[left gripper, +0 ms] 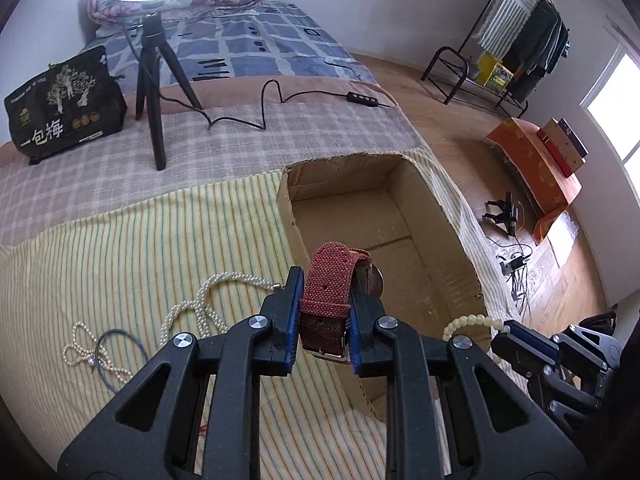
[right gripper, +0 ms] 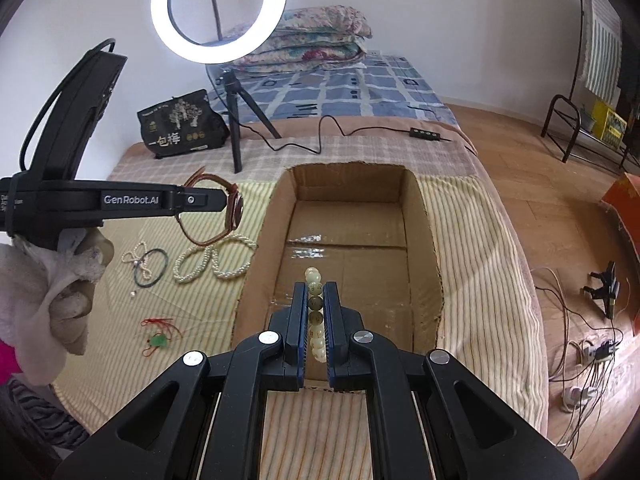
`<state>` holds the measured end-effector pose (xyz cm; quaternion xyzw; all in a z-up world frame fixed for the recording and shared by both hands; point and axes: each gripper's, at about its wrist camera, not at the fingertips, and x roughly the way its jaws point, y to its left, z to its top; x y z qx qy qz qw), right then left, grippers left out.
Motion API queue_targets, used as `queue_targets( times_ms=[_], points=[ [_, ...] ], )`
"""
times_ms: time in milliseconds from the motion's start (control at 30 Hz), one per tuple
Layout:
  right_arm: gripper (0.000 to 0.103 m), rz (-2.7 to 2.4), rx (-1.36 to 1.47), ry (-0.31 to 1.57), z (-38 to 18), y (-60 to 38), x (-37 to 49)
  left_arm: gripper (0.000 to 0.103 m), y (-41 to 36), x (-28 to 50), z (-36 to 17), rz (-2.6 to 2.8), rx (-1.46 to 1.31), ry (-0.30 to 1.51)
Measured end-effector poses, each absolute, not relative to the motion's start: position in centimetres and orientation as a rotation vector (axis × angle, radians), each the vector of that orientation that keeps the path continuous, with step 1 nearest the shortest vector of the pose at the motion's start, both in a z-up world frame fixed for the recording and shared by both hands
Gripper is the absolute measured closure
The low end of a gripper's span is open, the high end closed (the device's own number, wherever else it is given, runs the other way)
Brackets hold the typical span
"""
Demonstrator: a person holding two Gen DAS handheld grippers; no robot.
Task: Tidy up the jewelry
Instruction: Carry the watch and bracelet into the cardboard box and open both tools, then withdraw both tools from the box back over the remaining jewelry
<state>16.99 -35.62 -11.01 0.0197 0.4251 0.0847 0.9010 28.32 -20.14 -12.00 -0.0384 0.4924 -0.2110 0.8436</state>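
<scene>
From the left wrist view, our left gripper [left gripper: 324, 312] has its blue-padded fingers [left gripper: 294, 300] closed on the red woven-strap wristwatch [left gripper: 334, 280], which hangs at the near left rim of the open brown cardboard box [left gripper: 360, 216] standing on the yellow striped bed cover [left gripper: 120, 248]. We judge the step in hand to be carrying the watch over the box and letting it go; to do it well we should bring the whole watch inside the rim and lower it toward the floor before we open. Here the strap's long axis runs away from us, arching up and forward, with the buckle end nearest the camera and the metal case beyond the fingers, over the box. The white pearl necklace [left gripper: 208, 300] lies on the cover left of the box. In the right wrist view, our right gripper [right gripper: 316, 320] is closed on the pale cream bead bracelet [right gripper: 314, 312], held above the near end of the box [right gripper: 424, 240]. The loop stands on edge between the pads, its plane running straight ahead, beads stacked up and down. From this side the watch [right gripper: 224, 208] shows as an upright loop in the left gripper [right gripper: 216, 200], its face turned toward the box, just outside the left wall, so a short sideways move seems needed.
</scene>
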Motion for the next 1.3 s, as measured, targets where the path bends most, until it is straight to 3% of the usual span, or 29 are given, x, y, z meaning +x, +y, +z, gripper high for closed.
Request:
queue_targets(
  times_ms=[767,867,933,1100,1300],
  points=[
    [0.096,0.11,0.012,0.919,-12.9,-37.0,17.6,0.082,-24.7,30.4,-14.0,-0.427,0.019,1.029],
    [0.088,0.1,-0.005,0.914,-12.8,-36.7,17.5,0.064,-24.5,30.3,-13.8,-0.433,0.021,1.009],
    [0.079,0.1,-0.009,0.906,-12.7,-36.6,17.4,0.064,-24.4,30.1,-13.4,-0.428,0.033,0.986],
    [0.069,0.085,-0.024,0.896,-12.4,-36.3,17.4,0.064,-23.6,29.7,-12.6,-0.426,0.035,0.966],
    [0.065,0.082,-0.05,0.871,-11.6,-35.3,17.0,0.064,-21.5,29.1,-11.3,-0.415,0.024,0.946]
  ],
)
